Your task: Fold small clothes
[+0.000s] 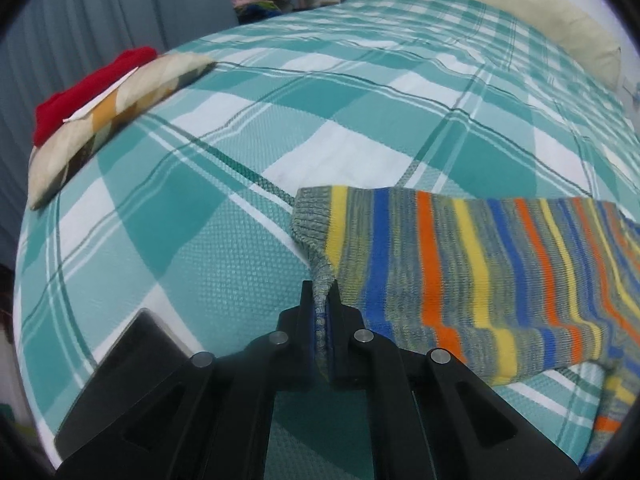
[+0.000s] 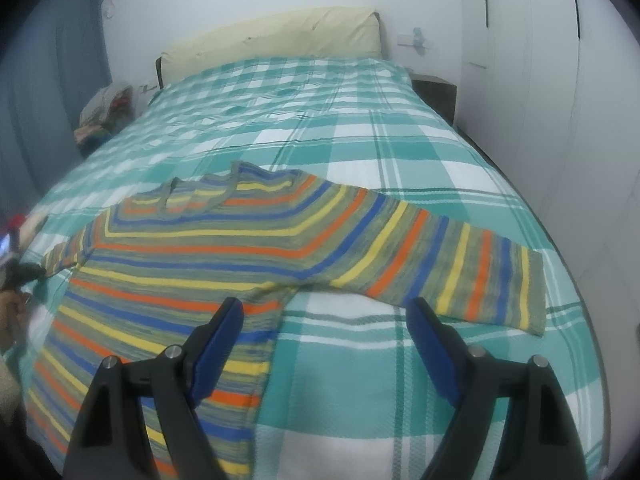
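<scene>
Striped sweater (image 2: 192, 264) lies flat, face up, across the foot end of the bed (image 2: 360, 152), sleeves spread toward both side edges. Left gripper (image 1: 326, 300): jaws pinched tight on the grey ribbed cuff (image 1: 312, 220) of the left sleeve, cuff edge lifted slightly off the checked cover. Right gripper (image 2: 326, 320): jaws wide, holding nothing, hovering between the body's side hem and the right sleeve (image 2: 460, 268). Looks like first sleeve fold starting. Next: carry the left cuff inward across the chest, right gripper pinning or taking its own cuff
</scene>
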`<state>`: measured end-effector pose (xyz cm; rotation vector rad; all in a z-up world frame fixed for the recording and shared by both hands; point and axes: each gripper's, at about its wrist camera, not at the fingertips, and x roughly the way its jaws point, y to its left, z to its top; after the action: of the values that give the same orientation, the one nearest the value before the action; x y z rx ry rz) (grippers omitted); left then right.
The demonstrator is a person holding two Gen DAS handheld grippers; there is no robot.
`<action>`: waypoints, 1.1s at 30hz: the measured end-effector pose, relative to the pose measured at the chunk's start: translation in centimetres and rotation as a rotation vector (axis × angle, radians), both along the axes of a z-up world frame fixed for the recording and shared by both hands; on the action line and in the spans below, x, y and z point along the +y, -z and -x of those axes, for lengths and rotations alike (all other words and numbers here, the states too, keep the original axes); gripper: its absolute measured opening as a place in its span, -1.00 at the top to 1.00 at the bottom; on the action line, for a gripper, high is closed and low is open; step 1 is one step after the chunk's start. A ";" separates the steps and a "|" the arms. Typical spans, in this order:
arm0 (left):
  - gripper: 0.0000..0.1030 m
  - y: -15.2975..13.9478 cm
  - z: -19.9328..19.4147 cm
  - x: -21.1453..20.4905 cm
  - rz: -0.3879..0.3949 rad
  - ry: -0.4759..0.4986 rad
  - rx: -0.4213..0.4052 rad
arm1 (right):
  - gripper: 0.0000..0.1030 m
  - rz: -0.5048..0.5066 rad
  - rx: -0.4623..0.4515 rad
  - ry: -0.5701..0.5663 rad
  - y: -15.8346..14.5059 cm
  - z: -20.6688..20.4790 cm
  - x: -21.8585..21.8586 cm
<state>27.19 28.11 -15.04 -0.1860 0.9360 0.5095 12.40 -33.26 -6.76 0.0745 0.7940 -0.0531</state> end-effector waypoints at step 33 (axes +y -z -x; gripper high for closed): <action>-0.90 -2.4 10.1 -15.7 0.231 0.452 -0.151 | -0.78 0.043 0.139 0.079 3.7 -0.1 -1.9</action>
<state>17.08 12.37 -12.68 -0.2106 0.8543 -0.0303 12.45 -35.20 -10.48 0.0626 0.9282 -0.1515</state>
